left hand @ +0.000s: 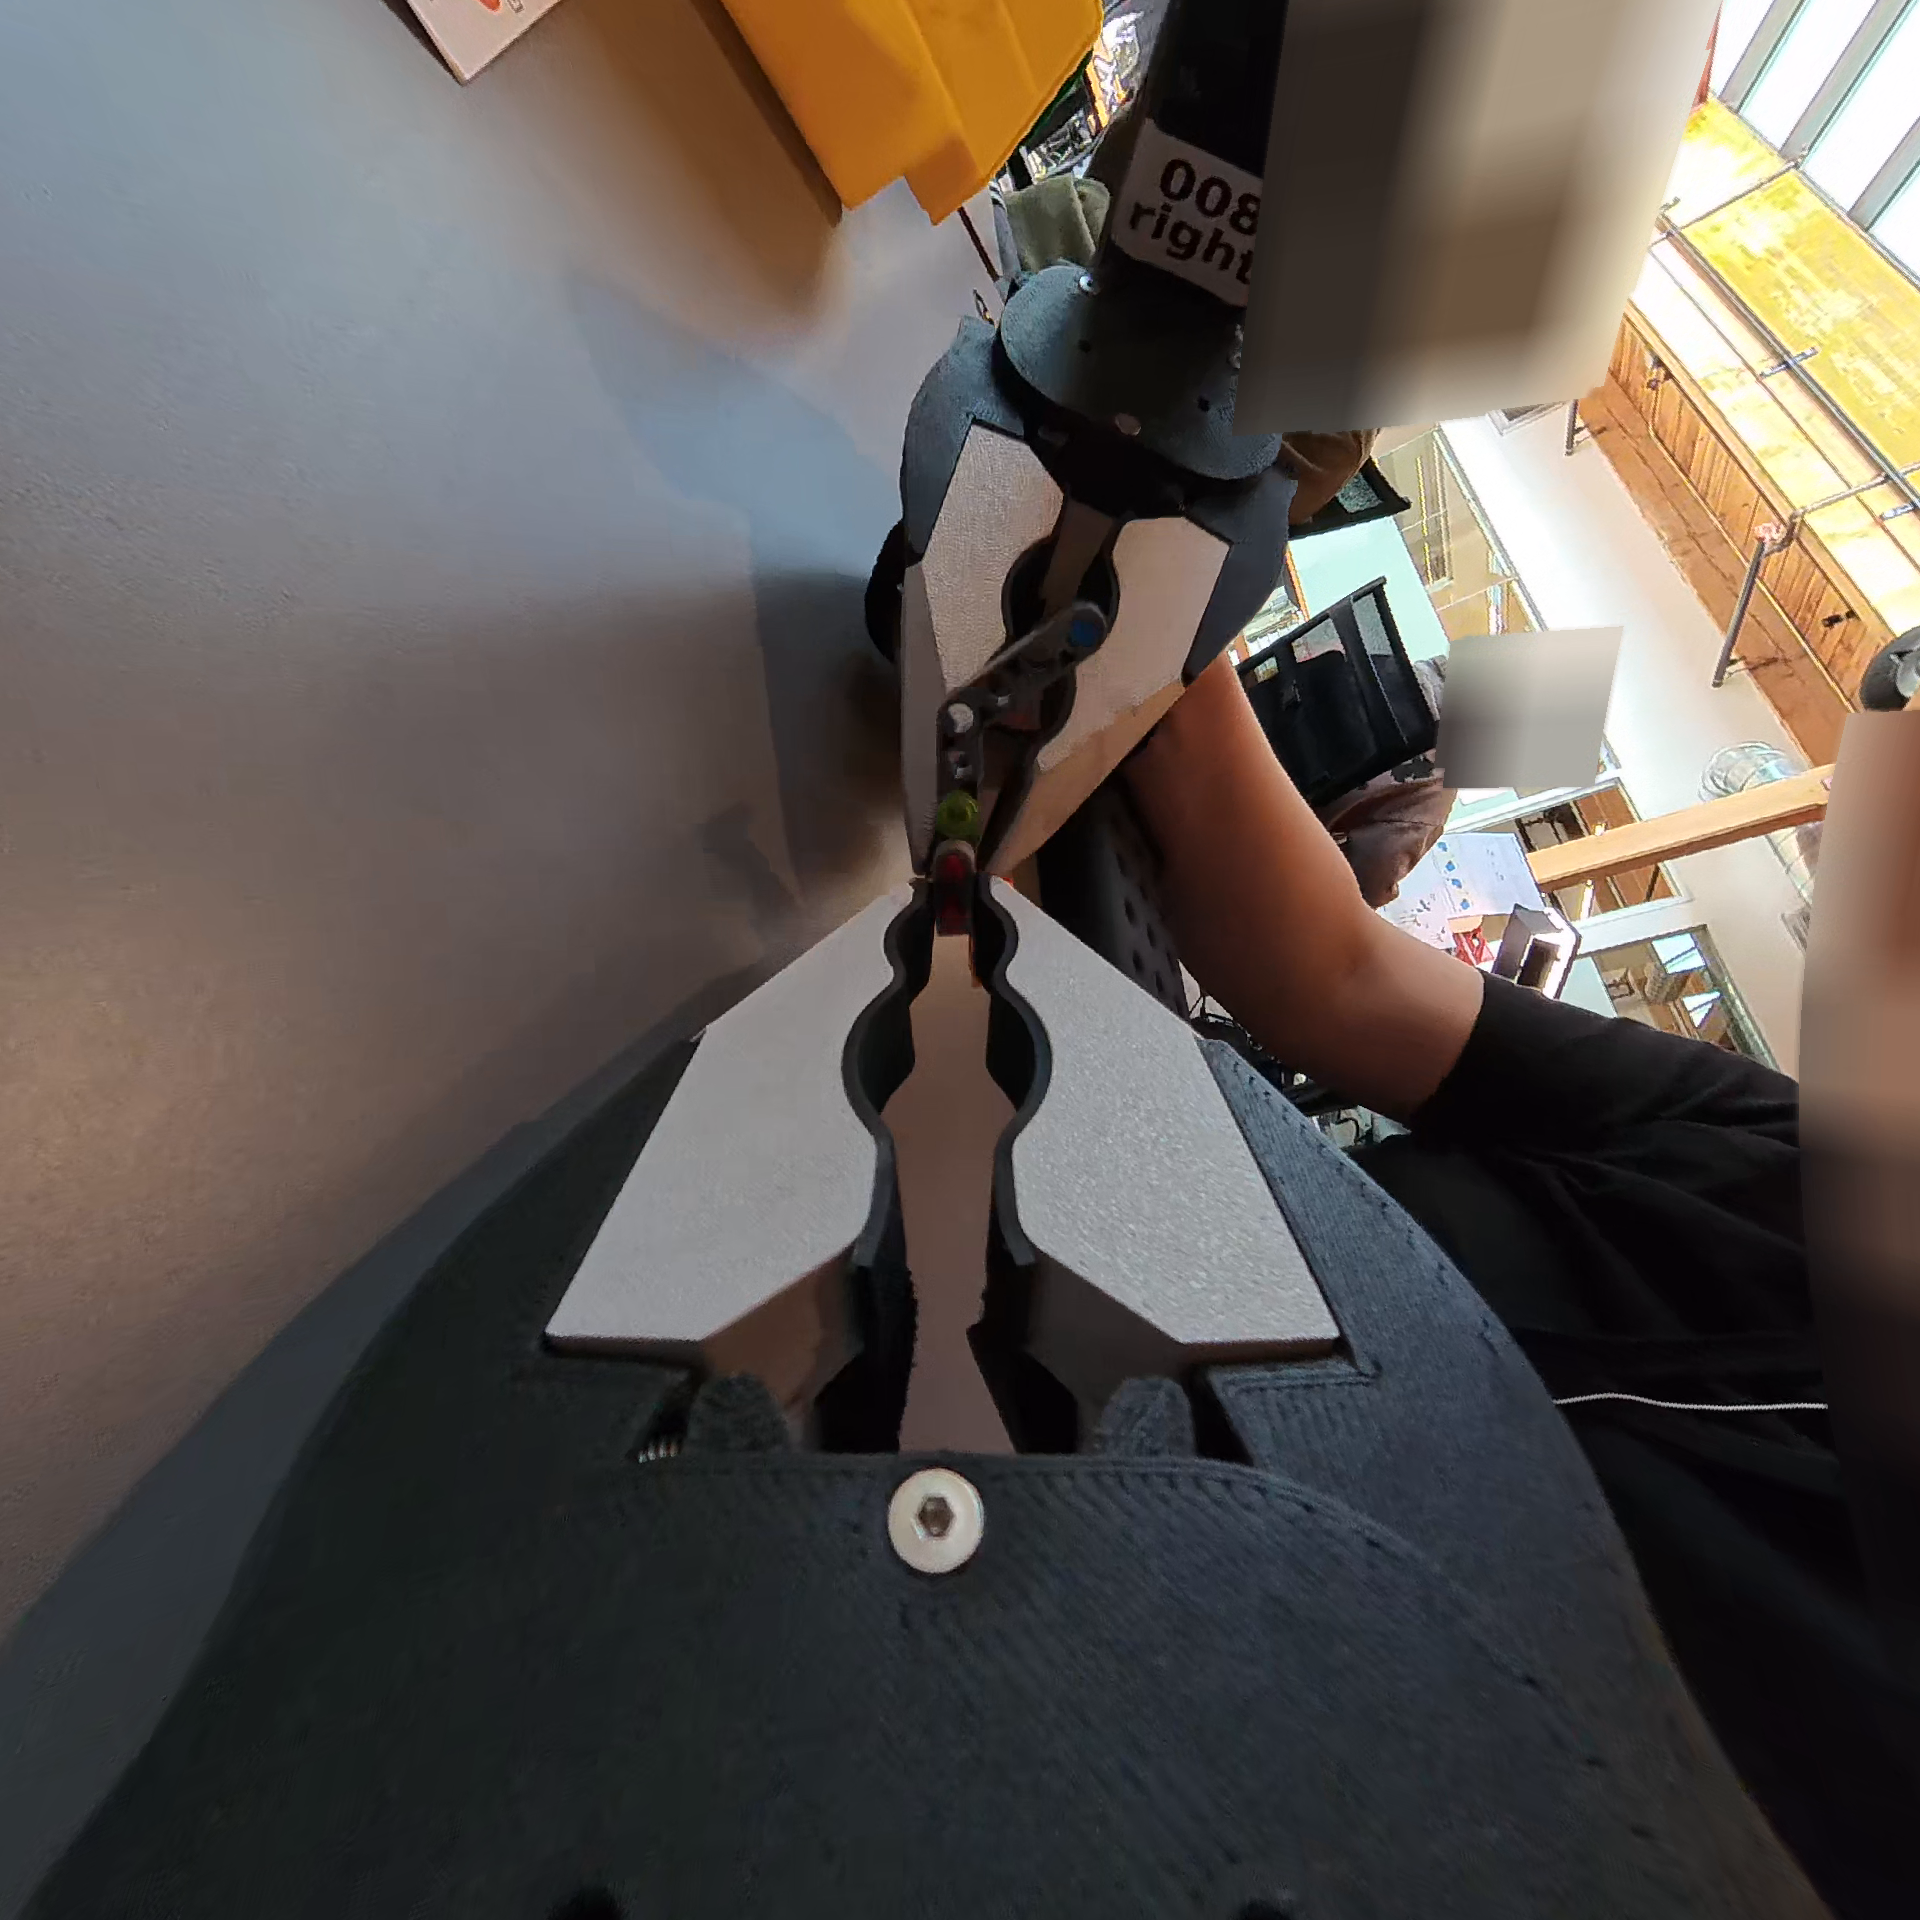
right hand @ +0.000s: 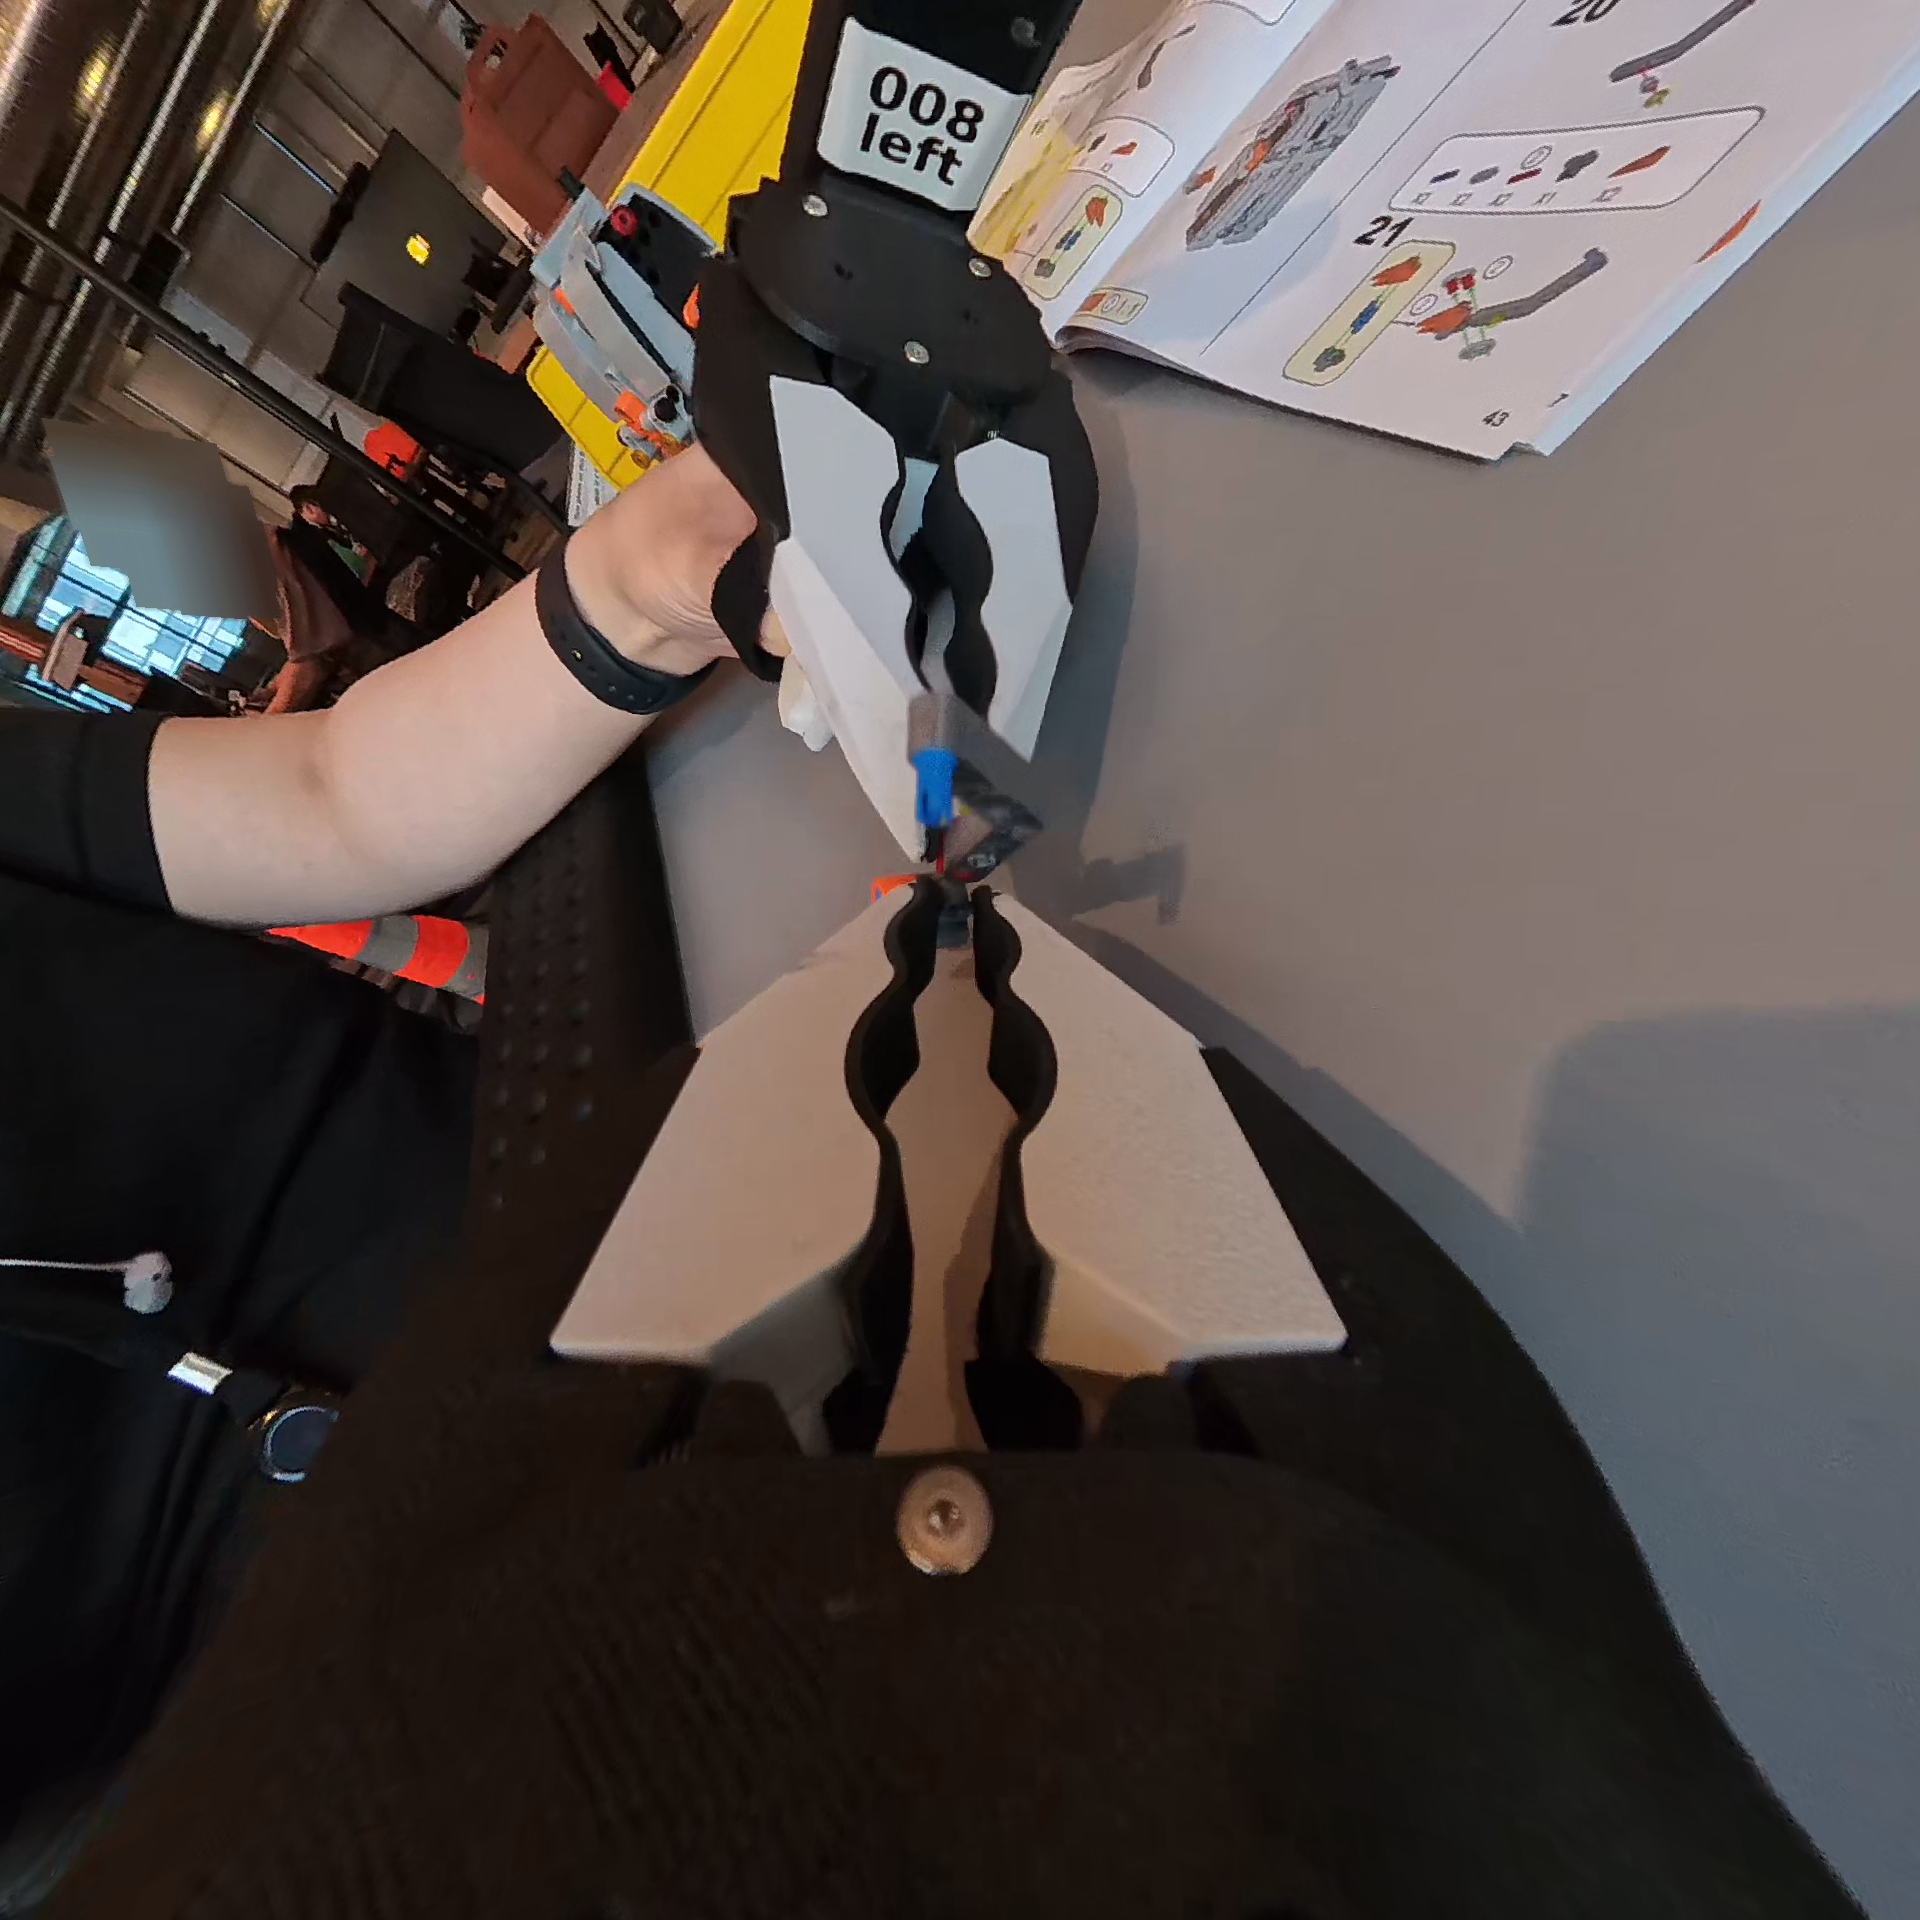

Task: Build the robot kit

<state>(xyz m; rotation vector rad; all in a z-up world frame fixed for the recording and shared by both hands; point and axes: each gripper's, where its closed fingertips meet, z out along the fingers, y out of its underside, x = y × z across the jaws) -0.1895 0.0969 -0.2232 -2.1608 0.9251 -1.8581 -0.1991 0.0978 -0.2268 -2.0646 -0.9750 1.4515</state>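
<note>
Left wrist view takes in the grey bench (left hand: 312,623), which fills most of that picture and carries everything; a yellow bin (left hand: 914,94) sits at its far edge, and in the right wrist view an open instruction booklet (right hand: 1403,208) lies flat toward a far corner, its pages turned up, seemingly so the person can glance at them while working. Above the bench the two grippers meet tip to tip, each held in a bare-armed hand, which keeps the small parts lifted off the surface where both cameras can look at them. The right gripper (left hand: 961,831) has its fingers closed along a dark angled beam (left hand: 1003,686), a bent bar with holes, a blue pin (left hand: 1086,631) at its upper end and a green knob (left hand: 957,814) near its lower end. The left gripper (left hand: 951,894) pinches a small red peg (left hand: 950,883) between its fingertips, closed on it, and holds it just under the green knob, touching or nearly so; I cannot tell which.
</note>
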